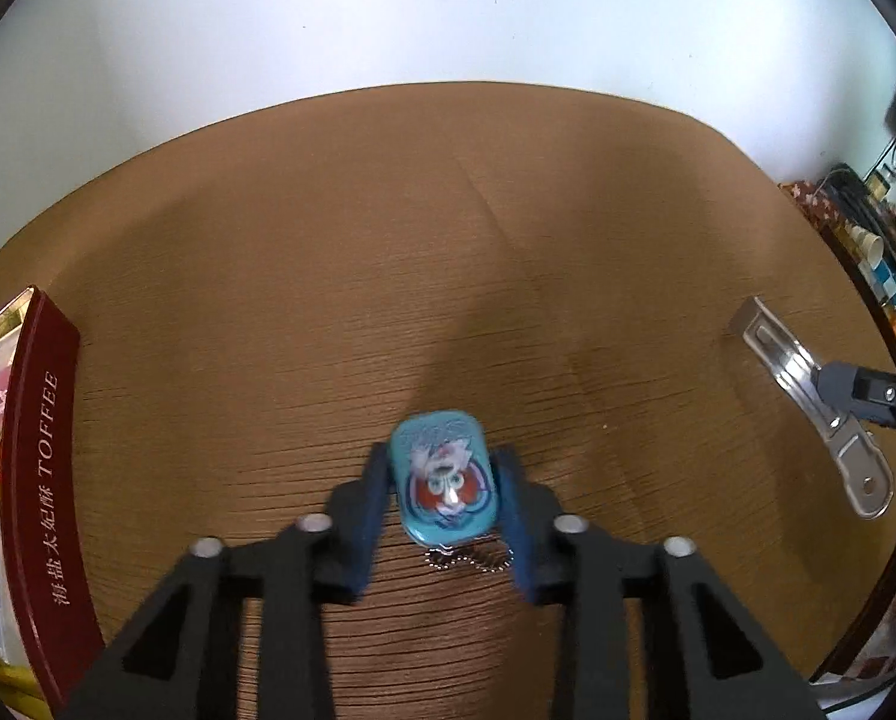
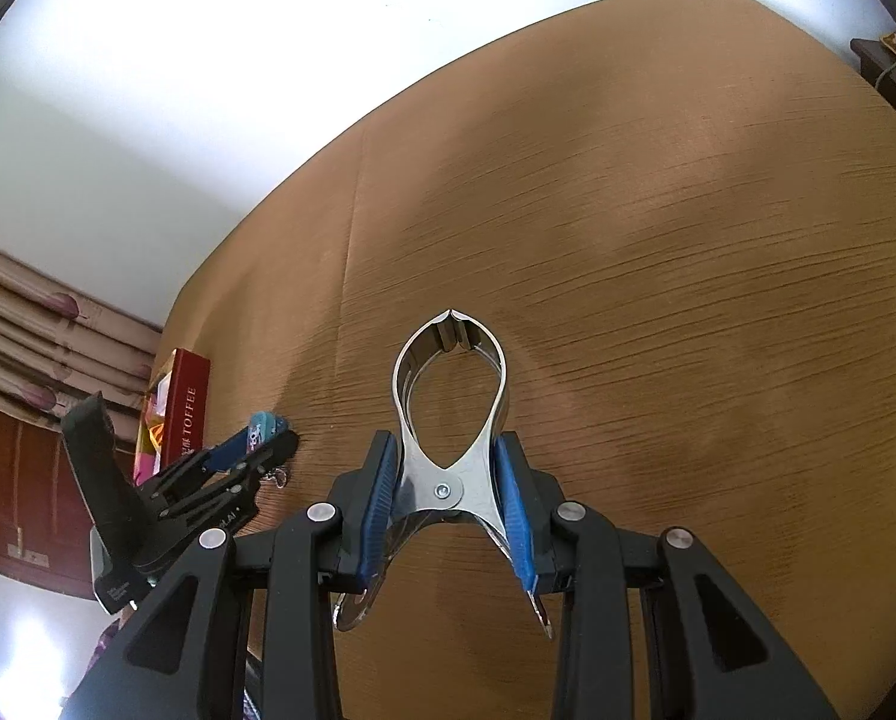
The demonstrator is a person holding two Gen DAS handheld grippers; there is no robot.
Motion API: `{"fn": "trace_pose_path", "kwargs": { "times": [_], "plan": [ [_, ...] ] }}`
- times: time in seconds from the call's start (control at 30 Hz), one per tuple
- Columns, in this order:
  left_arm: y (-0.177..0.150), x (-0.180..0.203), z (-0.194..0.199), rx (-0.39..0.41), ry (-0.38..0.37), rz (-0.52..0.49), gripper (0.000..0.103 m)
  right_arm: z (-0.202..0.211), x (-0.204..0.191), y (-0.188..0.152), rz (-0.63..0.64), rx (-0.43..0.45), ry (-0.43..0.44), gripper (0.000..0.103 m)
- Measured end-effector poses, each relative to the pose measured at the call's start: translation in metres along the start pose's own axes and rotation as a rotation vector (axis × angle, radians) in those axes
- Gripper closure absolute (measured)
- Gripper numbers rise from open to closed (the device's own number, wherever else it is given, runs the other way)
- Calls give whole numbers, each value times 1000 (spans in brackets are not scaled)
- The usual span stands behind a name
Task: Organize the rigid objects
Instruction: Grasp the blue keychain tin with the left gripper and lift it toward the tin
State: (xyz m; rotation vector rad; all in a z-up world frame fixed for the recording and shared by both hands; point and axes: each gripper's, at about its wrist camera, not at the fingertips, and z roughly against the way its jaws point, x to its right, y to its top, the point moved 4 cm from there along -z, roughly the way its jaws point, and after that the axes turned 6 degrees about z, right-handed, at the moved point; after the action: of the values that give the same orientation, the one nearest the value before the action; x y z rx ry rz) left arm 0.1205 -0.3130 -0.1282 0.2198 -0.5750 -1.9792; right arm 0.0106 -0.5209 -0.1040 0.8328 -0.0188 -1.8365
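Gripping a glossy rounded teal keychain tin [image 1: 445, 476] in our left tongs [image 1: 445, 480]; right tongs [image 2: 451, 480] pinch a shiny steel spring clamp [image 2: 448, 408] above the brown woven counter [image 2: 658, 240].

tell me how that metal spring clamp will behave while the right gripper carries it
The metal clamp looks rigid and smooth, so it may slip on the right gripper pads. Squeezed near its pivot, its jaws could spring open. Probably light, being thin sheet steel.

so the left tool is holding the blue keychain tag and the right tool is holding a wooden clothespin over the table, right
Not quite. The right tool holds a shiny metal spring clamp, not a wooden clothespin; the right wrist view shows it squeezed between the blue pads. The rest stands: the left tool holds the blue keychain tag over the table.
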Motion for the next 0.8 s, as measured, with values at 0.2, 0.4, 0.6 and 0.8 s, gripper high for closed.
{"fn": "trace_pose_path", "kwargs": {
  "times": [0.2,0.4,0.6,0.8],
  "plan": [
    [-5,-8,8,27,-24,33,72,3,1,-2,1,-5,12,72],
    [-10,-21,42,68,-48,81,72,8,-6,-3,16,-2,19,72],
    [-21,-83,104,126,-41,190,72,13,-26,-6,47,-2,29,72],
    [-43,-180,142,116,114,287,72,14,-53,-10,80,-9,48,72]
  ]
}}
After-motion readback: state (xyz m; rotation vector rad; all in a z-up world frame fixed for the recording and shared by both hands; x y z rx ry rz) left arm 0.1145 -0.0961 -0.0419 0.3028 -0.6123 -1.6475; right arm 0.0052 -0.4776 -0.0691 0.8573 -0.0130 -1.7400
